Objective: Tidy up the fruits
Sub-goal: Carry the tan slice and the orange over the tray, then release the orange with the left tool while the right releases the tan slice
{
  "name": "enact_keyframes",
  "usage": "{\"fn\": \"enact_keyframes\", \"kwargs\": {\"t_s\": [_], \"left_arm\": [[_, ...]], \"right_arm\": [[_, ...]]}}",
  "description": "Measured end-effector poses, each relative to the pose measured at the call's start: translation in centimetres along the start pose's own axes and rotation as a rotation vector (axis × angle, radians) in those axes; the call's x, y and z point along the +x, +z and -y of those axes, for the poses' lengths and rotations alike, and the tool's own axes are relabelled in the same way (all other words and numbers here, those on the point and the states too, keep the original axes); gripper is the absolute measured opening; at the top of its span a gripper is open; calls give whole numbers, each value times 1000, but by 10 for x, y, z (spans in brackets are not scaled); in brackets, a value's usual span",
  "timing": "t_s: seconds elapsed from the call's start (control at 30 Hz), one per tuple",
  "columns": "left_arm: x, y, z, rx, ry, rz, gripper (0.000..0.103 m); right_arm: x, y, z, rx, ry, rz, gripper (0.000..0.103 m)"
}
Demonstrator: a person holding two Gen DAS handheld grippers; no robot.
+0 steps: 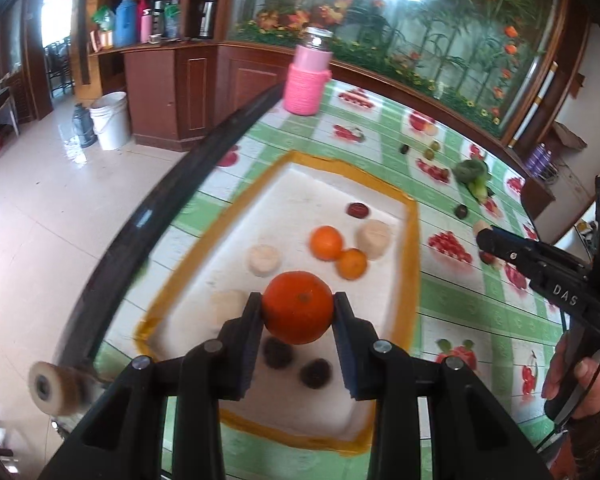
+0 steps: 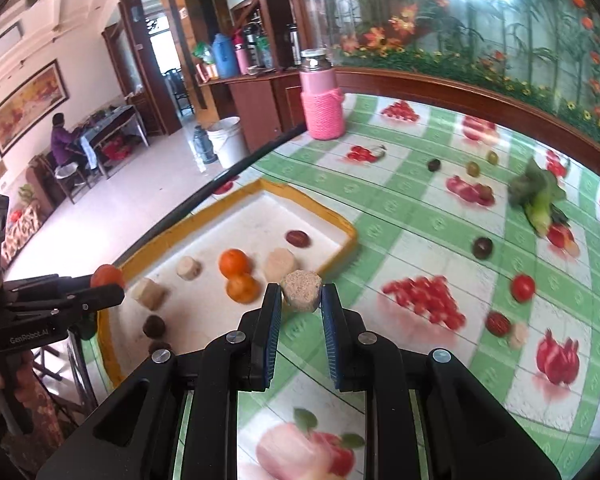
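I've got my left gripper (image 1: pixel 298 312) clamped on an orange (image 1: pixel 298 307), carried above the near end of the tray (image 1: pixel 413 240) so it can drop among the fruit gathered there. My right gripper (image 2: pixel 301 294) pinches a beige slice (image 2: pixel 301 291) just outside the tray's edge, heading the same way, I'd judge. Beyond, two oranges (image 1: pixel 336 249) and more slices already lie inside; farther out, loose fruit is scattered on the tablecloth (image 2: pixel 400 240).

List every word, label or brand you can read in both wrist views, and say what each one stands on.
"DAS" – on the right gripper, seen from the left wrist.
"GenRobot.AI" – on the left gripper, seen from the right wrist.
The framed wall picture and the small sign on the wooden pillar are too blurred to read.
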State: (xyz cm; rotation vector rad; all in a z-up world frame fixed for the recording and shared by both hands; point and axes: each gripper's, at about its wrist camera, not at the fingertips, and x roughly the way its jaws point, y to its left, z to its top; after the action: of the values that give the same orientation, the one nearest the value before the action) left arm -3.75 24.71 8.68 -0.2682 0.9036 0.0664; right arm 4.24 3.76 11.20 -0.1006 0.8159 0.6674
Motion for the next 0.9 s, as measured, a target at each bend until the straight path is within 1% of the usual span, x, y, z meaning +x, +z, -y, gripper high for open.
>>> {"fn": "enact_keyframes", "kwargs": {"t_s": [0.2,0.33,0.5,0.7,0.9], "left_arm": [[17,17,-25,-19,40,-9,37],[34,28,-28,-17,34,-28,37],[58,39,-21,5,16,-60,37],[88,51,-14,35,15,-98,37],[107,60,-15,40,23,-126,37]], "right_arm": [[27,31,-14,-15,27,-10,20],[49,44,-17,-12,35,-28,20],[81,54,-20,-28,22,-65,20],[120,60,-16,-18,34,-127,20],[154,62,-19,-62,21,-182,20]]}}
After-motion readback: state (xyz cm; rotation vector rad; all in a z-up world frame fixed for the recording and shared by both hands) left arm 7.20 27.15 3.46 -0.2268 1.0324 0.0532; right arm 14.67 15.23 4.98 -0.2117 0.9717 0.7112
